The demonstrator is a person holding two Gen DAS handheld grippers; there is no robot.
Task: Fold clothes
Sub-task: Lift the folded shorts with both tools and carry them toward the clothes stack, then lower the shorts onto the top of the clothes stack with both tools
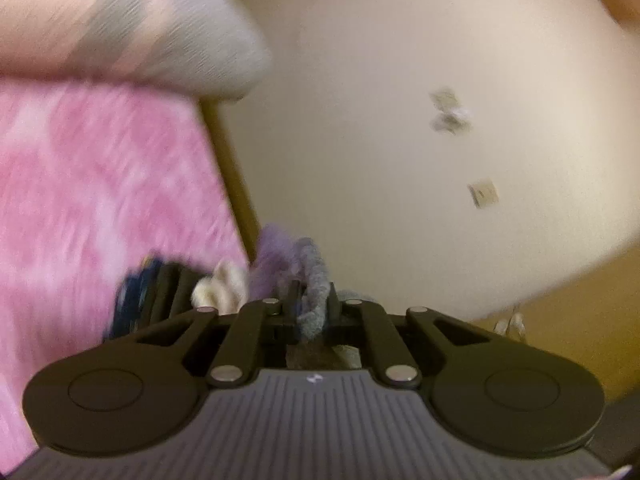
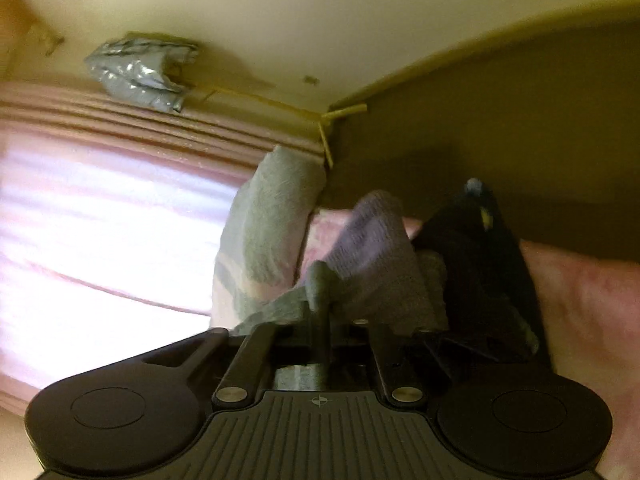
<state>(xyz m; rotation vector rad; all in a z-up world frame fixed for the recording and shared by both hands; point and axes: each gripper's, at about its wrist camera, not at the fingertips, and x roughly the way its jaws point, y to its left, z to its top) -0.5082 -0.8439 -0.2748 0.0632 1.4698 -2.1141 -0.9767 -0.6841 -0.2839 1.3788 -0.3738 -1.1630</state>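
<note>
My left gripper (image 1: 312, 300) is shut on a grey and lilac knitted garment (image 1: 310, 280) that bunches up between its fingers. A pink and grey garment (image 1: 132, 28) hangs blurred at the upper left. My right gripper (image 2: 320, 304) is shut on the same grey and lilac garment (image 2: 372, 248), which drapes over its fingers. The other gripper (image 2: 476, 264) shows dark on the right of the right wrist view, close beside mine. The grey and pink garment (image 2: 272, 220) hangs behind it.
A pink fuzzy blanket (image 1: 100, 200) fills the left of the left wrist view. Both cameras point up at a cream ceiling (image 1: 400, 80). A pink curtain (image 2: 100, 208) over a bright window and a silver tape patch (image 2: 140, 74) show in the right wrist view.
</note>
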